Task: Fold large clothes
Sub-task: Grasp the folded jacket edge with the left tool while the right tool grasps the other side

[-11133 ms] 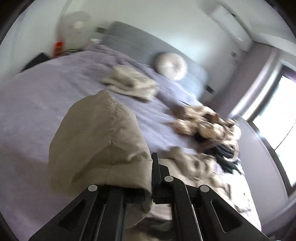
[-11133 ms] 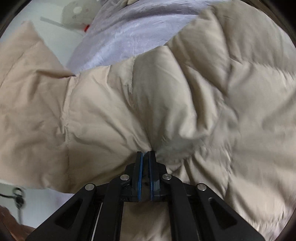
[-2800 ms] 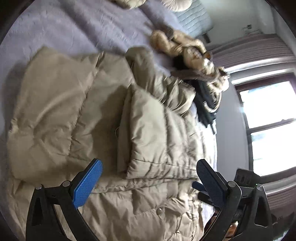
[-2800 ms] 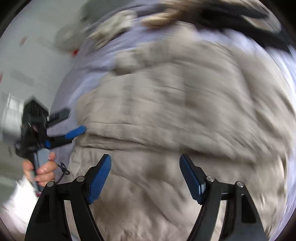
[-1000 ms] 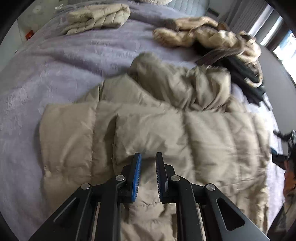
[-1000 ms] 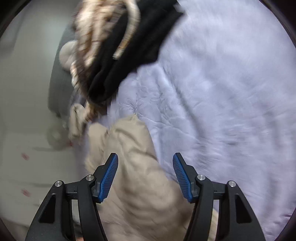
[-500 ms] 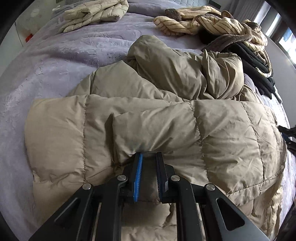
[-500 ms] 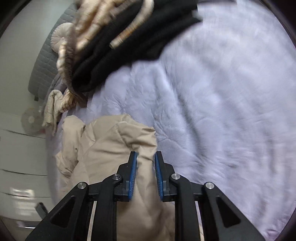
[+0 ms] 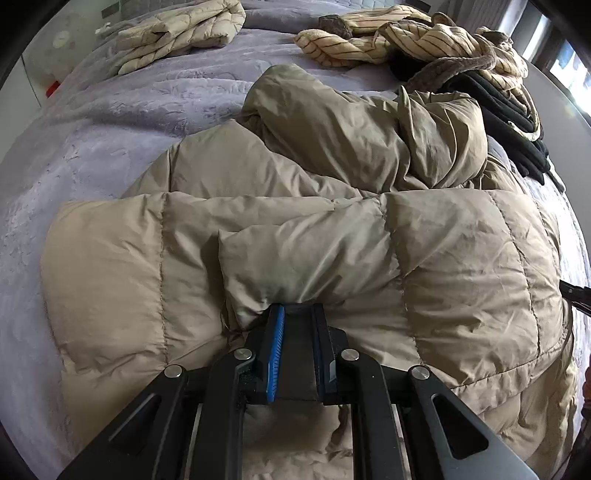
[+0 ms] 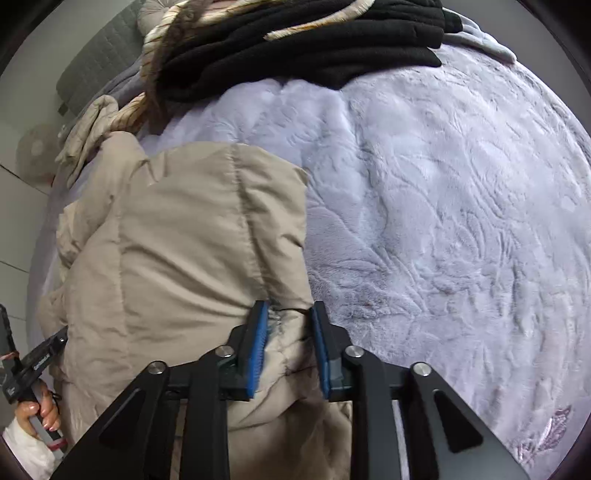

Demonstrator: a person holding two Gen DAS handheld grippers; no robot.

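The left gripper [image 9: 299,314] has its fingers [image 9: 276,343] almost together, and a fold of the beige puffer jacket [image 9: 295,240] is pinched between them. The fold is a padded flap that swells out just ahead of the fingertips, and the fabric runs back between the two pads. This gripper points steeply down onto the jacket, which lies spread on the bed [image 9: 110,122] under and ahead of the fingers.

The right gripper [image 10: 288,317] has its fingers [image 10: 256,343] a little more apart. They have just been closing and then opened slightly again, and the edge of the same jacket [image 10: 184,240] is bunched between the blue pads; the pads press on the wrinkled fabric from both sides. This gripper also points steeply down. To the right of its fingers the lilac cover of the bed [image 10: 443,221] is bare, and the jacket lies to the left and ahead of them.

Far ahead of the left fingers there is a folded beige jacket [image 9: 177,33], and ahead to the right a striped garment [image 9: 406,37] on a pile of black clothes [image 9: 509,122]. At the lower left of the right wrist view, a hand [image 10: 40,406] holds the handle of the other gripper.
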